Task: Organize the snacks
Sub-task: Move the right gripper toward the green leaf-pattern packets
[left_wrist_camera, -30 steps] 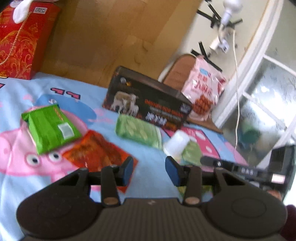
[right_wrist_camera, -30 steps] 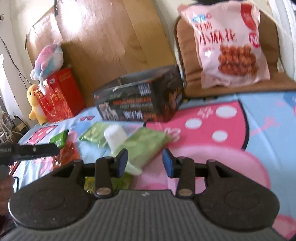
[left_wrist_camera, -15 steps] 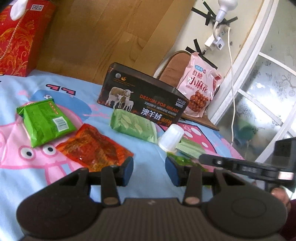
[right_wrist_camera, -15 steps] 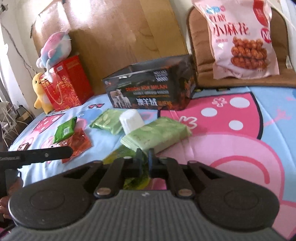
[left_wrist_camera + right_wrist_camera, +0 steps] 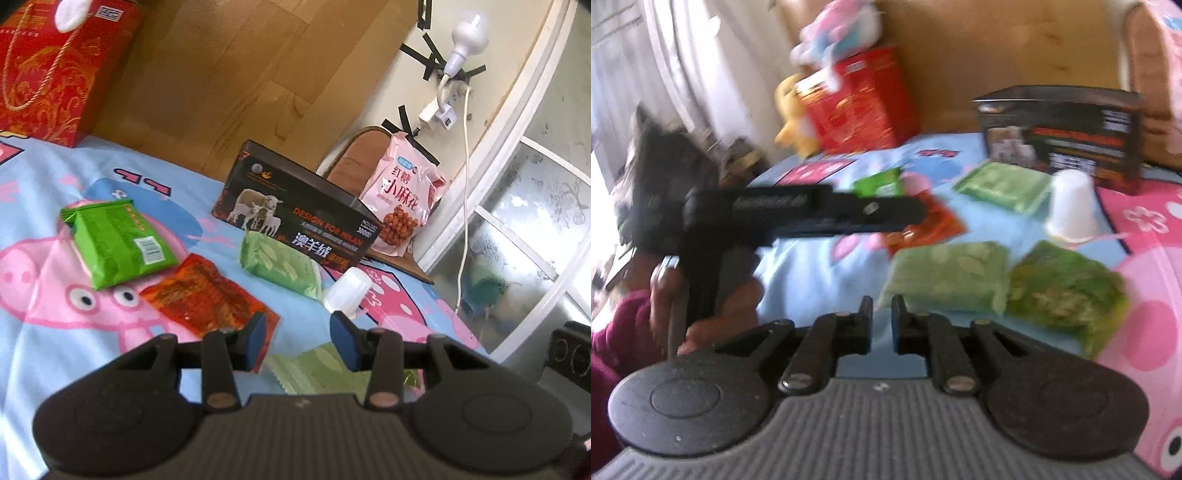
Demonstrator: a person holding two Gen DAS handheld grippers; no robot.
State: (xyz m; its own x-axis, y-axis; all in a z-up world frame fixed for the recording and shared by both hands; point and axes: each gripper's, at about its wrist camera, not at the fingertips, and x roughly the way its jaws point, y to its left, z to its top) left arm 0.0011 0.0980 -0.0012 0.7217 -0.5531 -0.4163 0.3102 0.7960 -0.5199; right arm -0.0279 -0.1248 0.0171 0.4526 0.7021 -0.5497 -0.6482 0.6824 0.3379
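White cup [image 5: 348, 292] between green packet [image 5: 280, 264] and black box [image 5: 295, 218].

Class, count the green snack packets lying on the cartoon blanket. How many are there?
4. A bright one far left, a pale one before the black box, and two side by side near the right gripper. More may be hidden.

Right gripper [image 5: 881, 317] jaws now shut and empty, swung left across the snacks.

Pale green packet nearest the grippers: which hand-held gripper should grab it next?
Probably left. The left hand-held gripper stands open over the pale green packet; the right hand-held gripper is shut, empty and beside it.
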